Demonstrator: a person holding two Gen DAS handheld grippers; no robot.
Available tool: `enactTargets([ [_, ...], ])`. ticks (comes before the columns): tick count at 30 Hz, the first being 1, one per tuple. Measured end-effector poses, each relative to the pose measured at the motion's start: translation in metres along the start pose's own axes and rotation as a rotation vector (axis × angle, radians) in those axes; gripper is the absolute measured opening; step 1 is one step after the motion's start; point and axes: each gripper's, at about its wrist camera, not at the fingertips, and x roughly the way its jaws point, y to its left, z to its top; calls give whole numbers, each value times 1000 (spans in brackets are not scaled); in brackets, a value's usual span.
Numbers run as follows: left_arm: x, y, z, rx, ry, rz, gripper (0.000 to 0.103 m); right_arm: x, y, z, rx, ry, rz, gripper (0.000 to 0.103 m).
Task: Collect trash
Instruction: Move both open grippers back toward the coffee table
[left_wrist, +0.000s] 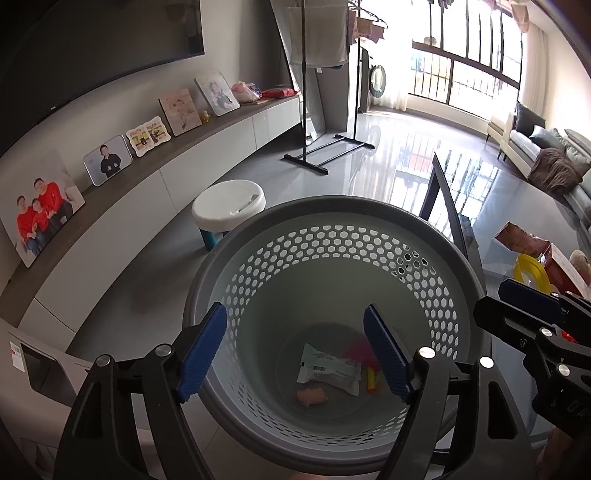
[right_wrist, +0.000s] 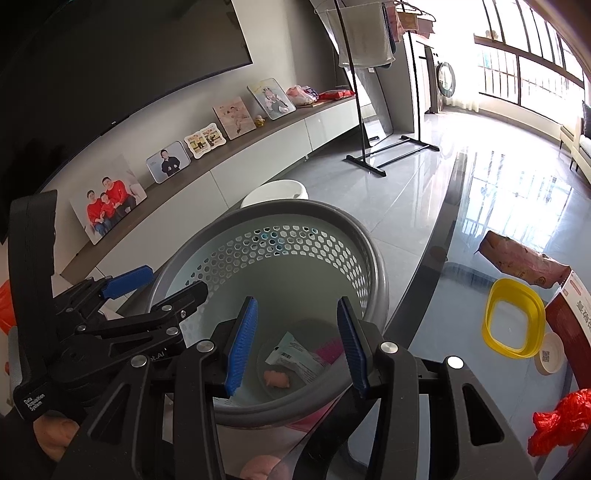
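Both grippers hang over the bin, jaws parted and holding nothing; a wrapper lies at its bottom. The red bag on the glass table sits to the right, nearer the right gripper than the left gripper.

Right hand-held gripper gapes above basket; wrapper inside.

Home living room (family photos, sofa)

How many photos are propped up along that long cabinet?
5 on the cabinet: family in red, man in black, scalloped frame, wooden print, child portrait. None look hidden.
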Motion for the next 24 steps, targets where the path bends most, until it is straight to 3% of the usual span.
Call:
enactTargets([
  [10, -5, -3, 0, -2, -21, -11, 82, -5, -8, -5, 17, 3, -22, 45],
  [15, -9, -9, -2, 4, -32, -24, 85, -18, -15, -17, 32, -7, -46, 53],
  [24, -16, -17, -1, 1, -53, -56, 90, -81, -48, -55, 45, -32, -155, 56],
])
